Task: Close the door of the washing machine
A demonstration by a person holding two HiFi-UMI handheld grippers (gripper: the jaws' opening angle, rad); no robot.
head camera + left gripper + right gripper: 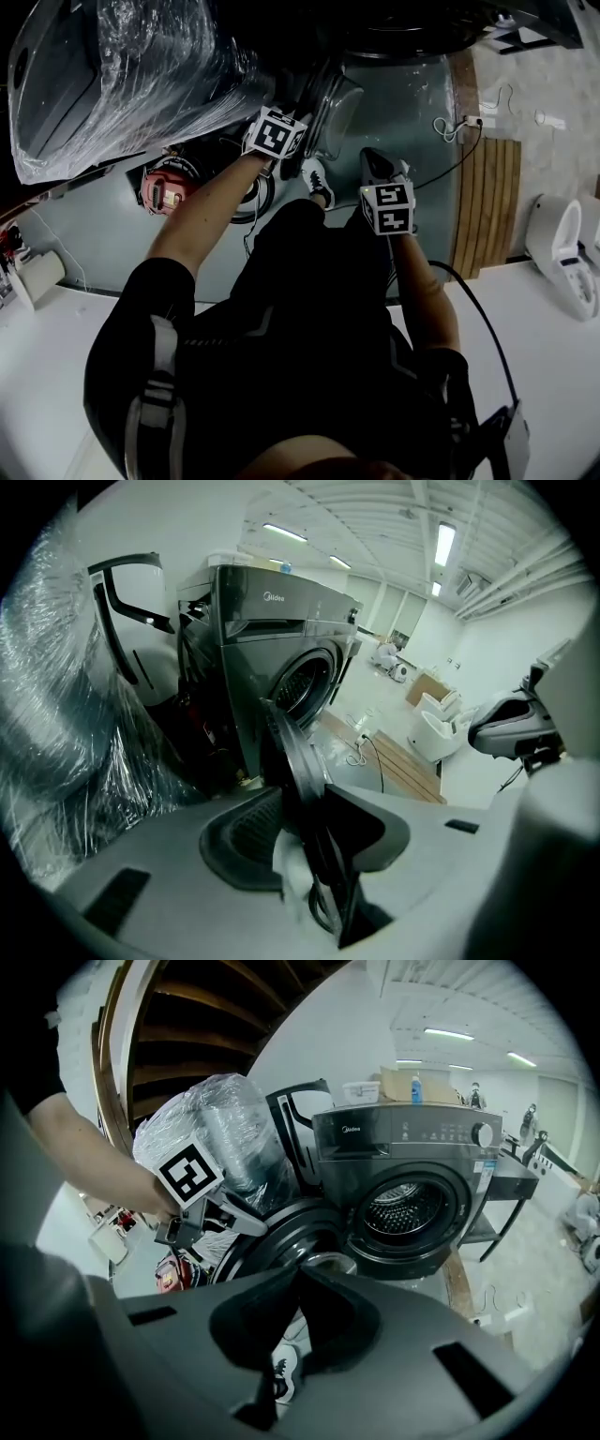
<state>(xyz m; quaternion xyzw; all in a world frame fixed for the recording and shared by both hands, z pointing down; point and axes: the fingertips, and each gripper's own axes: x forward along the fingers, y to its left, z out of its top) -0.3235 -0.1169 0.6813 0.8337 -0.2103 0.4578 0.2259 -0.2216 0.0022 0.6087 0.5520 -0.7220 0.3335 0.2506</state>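
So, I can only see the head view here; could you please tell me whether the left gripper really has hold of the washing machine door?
Observer: Yes. In the left gripper view, the left gripper is closed on the edge of the door.
Operator: And the right gripper?
Observer: The right gripper is shut and empty.
Operator: Is the drum exposed?
Observer: Yes, the drum opening is fully uncovered; the door stands wide.

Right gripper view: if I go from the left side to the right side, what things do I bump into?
Person's arm → left hand-held gripper → open door → drum opening → round knob.
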